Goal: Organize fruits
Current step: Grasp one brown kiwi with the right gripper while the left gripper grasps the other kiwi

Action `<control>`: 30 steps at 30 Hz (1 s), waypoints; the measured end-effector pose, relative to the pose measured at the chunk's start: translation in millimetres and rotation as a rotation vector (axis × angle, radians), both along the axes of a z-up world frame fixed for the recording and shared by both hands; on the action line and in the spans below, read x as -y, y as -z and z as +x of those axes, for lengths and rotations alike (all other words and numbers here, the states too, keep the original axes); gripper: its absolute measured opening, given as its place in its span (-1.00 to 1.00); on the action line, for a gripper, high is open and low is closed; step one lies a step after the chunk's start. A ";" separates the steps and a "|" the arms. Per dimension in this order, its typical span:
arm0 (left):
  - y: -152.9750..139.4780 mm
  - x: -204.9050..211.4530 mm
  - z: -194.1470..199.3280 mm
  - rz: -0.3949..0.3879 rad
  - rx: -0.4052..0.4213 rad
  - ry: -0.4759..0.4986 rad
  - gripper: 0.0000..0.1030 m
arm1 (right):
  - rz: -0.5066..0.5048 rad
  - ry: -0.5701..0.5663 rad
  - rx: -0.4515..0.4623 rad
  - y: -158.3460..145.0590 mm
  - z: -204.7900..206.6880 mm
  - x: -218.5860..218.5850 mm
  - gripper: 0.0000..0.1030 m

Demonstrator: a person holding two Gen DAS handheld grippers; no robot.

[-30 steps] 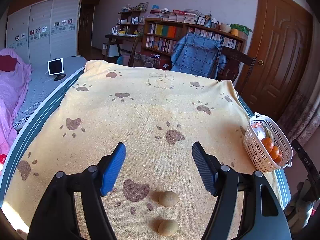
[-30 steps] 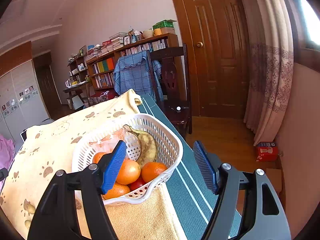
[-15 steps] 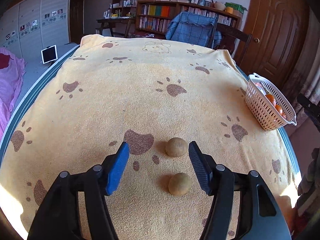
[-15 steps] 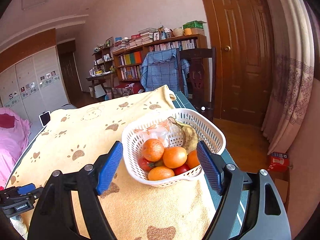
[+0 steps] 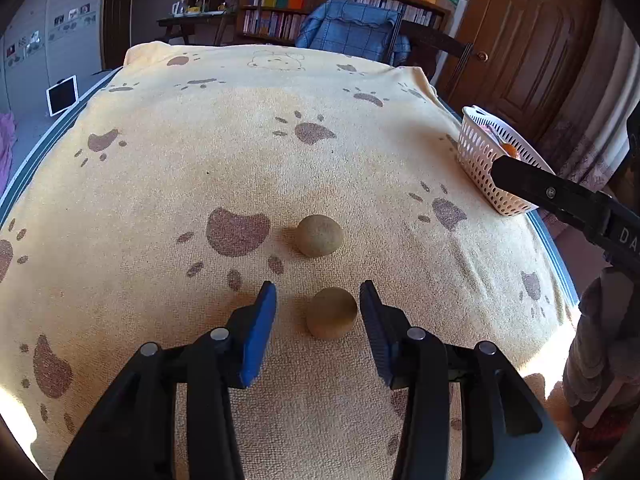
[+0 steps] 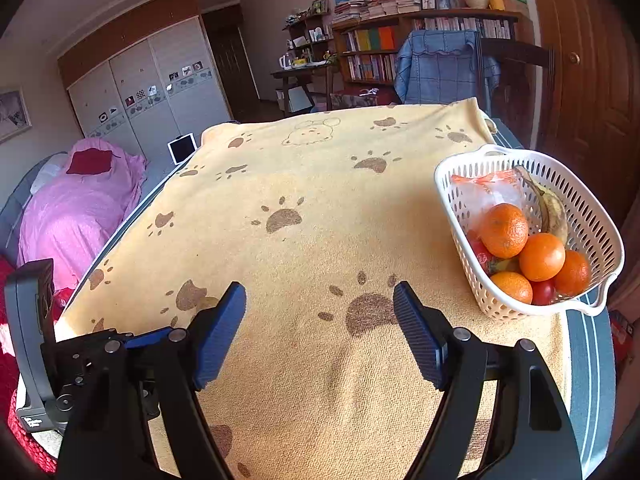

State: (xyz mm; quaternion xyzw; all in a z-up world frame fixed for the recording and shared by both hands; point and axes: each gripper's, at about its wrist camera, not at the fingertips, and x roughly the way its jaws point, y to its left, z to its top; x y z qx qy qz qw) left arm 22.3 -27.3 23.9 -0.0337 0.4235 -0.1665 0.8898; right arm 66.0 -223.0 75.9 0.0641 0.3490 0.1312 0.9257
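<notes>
Home bedroom: bed (image 6: 76,208), wardrobe (image 6: 152,92), bookshelves (image 6: 400,40).

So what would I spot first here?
Probably the white basket of oranges at the right edge of the paw-print blanket. Then the two round brown fruits near the front, with the left claw closing around the nearer one.

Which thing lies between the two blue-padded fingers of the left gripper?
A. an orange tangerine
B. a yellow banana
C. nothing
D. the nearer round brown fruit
D: the nearer round brown fruit sits between the closing fingers of the left gripper, with gaps still visible.
</notes>
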 end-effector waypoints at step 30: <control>-4.0 -18.8 -9.8 -0.113 0.048 -0.034 -0.46 | 0.159 -0.288 -0.367 42.3 66.2 -82.3 -0.23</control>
